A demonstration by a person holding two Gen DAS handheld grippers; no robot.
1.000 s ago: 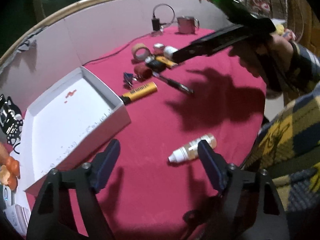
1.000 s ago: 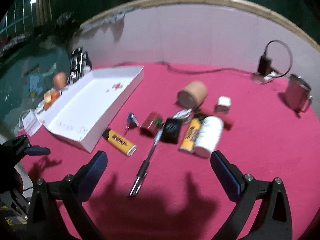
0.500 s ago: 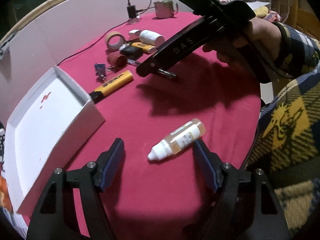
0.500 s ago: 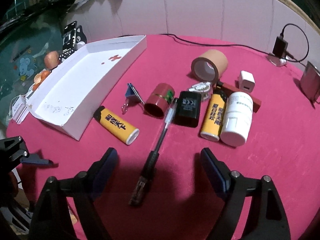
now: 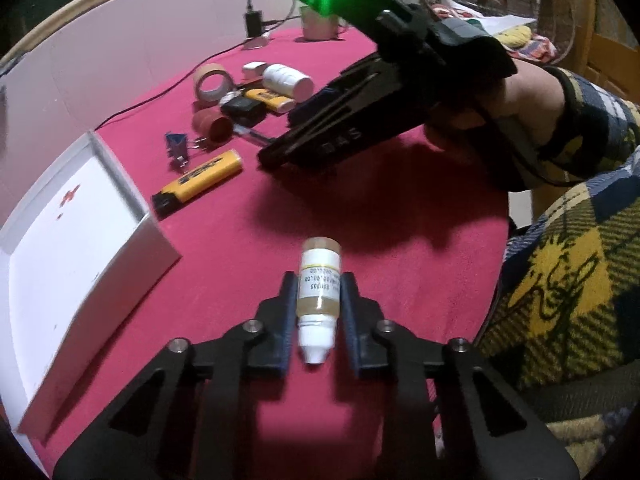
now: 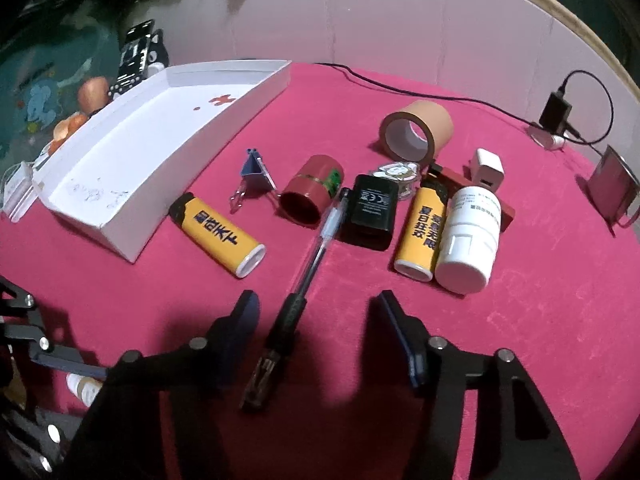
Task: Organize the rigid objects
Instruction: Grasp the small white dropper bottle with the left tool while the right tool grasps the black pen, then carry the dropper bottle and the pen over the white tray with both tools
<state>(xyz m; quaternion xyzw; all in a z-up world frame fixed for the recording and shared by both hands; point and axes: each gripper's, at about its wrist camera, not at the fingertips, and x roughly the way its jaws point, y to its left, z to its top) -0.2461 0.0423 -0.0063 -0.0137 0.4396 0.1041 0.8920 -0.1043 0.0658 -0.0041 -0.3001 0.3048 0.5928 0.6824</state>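
On the red felt tabletop (image 5: pixel 400 240), the left hand-held gripper (image 5: pixel 319 292) clamps a cylindrical dropper bottle (image 5: pixel 319 292); the right (image 6: pixel 316 312) gapes wide.

Dropper bottle (image 5: pixel 319 288) clamped; pen (image 6: pixel 316 258) lies flat.

**Two wrist views over one red table**

The left wrist camera looks forward along its fingers, low and close over the table (image 5: pixel 400 216), toward the far wall. The right wrist camera looks down from higher, facing the clutter. Both views share the white box (image 5: pixel 80 240) (image 6: pixel 132 160), lighter (image 5: pixel 200 182) (image 6: pixel 218 236) and tape roll (image 5: pixel 212 82) (image 6: pixel 418 132).
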